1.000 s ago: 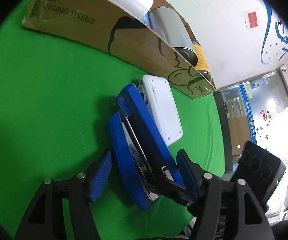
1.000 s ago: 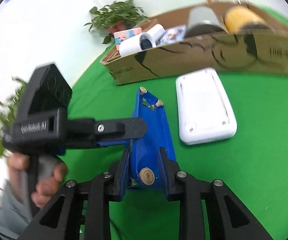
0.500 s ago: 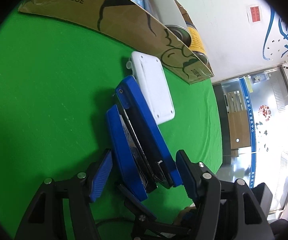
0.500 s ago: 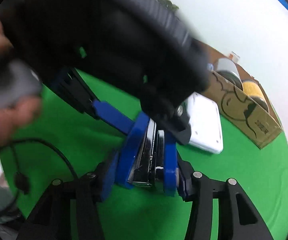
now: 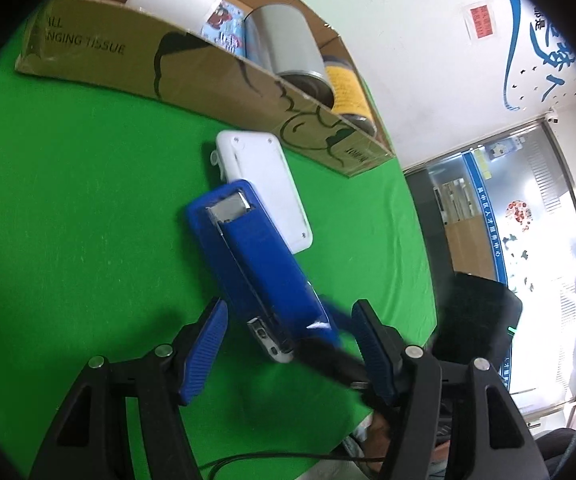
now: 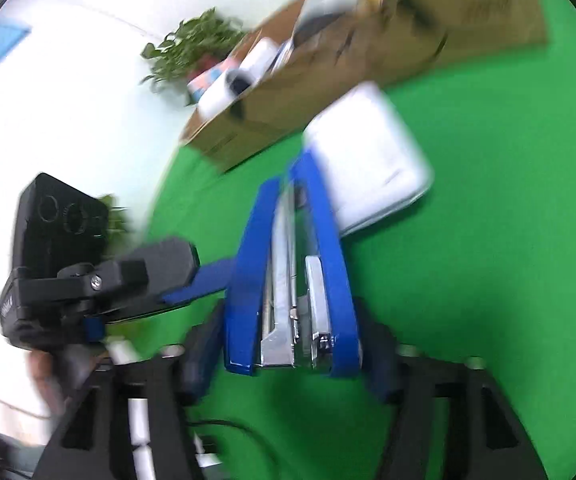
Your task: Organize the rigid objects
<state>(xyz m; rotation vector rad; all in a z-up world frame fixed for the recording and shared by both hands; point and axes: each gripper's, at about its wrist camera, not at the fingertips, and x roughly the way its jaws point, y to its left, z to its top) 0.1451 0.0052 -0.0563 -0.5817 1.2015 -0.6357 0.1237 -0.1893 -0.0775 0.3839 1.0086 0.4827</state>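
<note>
A blue stapler [image 5: 259, 256] is held above the green cloth, its far end over a white flat box [image 5: 263, 184]. My right gripper [image 6: 292, 364] is shut on the stapler's [image 6: 292, 272] rear end, seen edge-on between its dark pads. My left gripper [image 5: 288, 348] is open, its blue pads either side of the stapler's near end without touching it. The right gripper's finger crosses the left wrist view at lower right. The right wrist view is blurred.
A brown cardboard box [image 5: 191, 72] stands at the back of the green table [image 5: 67, 208] with a white bottle, a grey can and a yellow can lying in it. The white flat box also shows in the right wrist view [image 6: 368, 160]. A cable runs along the near edge.
The stapler has turned from on-edge to flat side up in the left wrist view. The right gripper swung around with it. The left gripper has stayed open around it.
</note>
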